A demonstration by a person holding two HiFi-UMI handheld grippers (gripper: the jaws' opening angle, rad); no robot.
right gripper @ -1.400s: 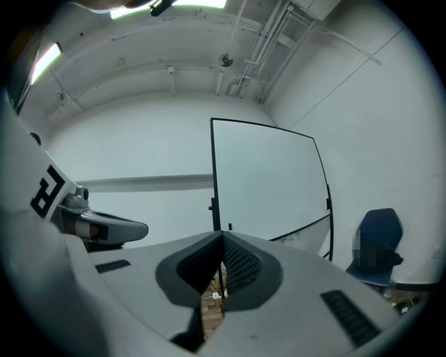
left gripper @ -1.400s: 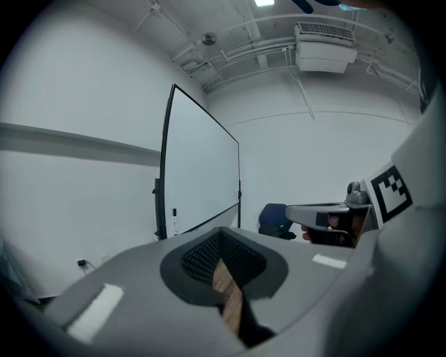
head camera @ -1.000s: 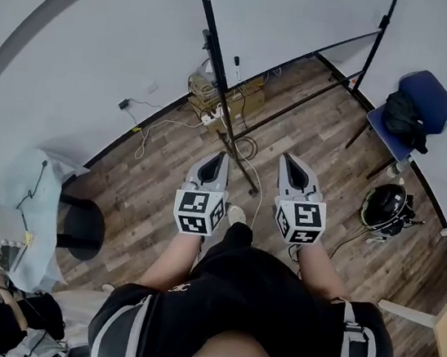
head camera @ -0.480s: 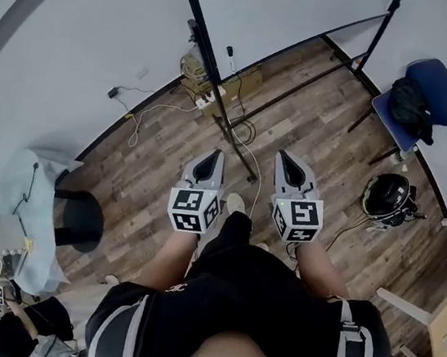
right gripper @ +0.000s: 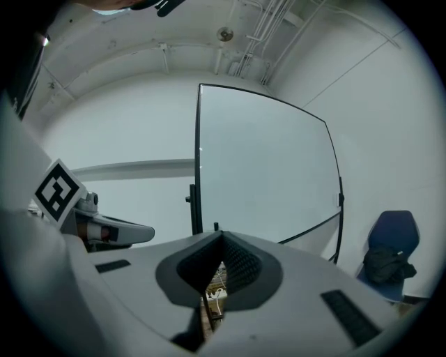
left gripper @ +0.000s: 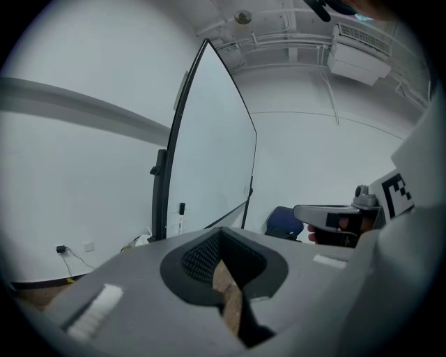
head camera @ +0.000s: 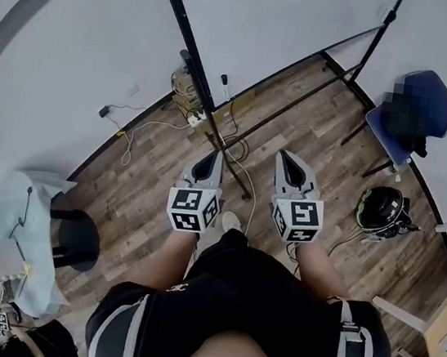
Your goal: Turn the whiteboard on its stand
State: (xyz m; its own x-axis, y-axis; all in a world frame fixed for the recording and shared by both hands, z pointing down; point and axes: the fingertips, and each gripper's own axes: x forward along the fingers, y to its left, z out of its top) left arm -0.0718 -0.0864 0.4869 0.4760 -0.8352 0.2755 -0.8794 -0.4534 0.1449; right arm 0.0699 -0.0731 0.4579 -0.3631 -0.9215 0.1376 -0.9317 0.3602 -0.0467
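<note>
The left gripper (head camera: pixel 212 157) and right gripper (head camera: pixel 290 160) sit side by side, fingers closed on nothing; ahead, well apart, stands the large white black-framed whiteboard (right gripper: pixel 268 174). Best to step closer first; then push one frame edge steadily.

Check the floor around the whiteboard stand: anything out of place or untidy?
Nothing is damaged or spilled. Loose cables and a power strip lie on the floor beside the stand's foot, and a helmet sits on the floor by the blue chair.
</note>
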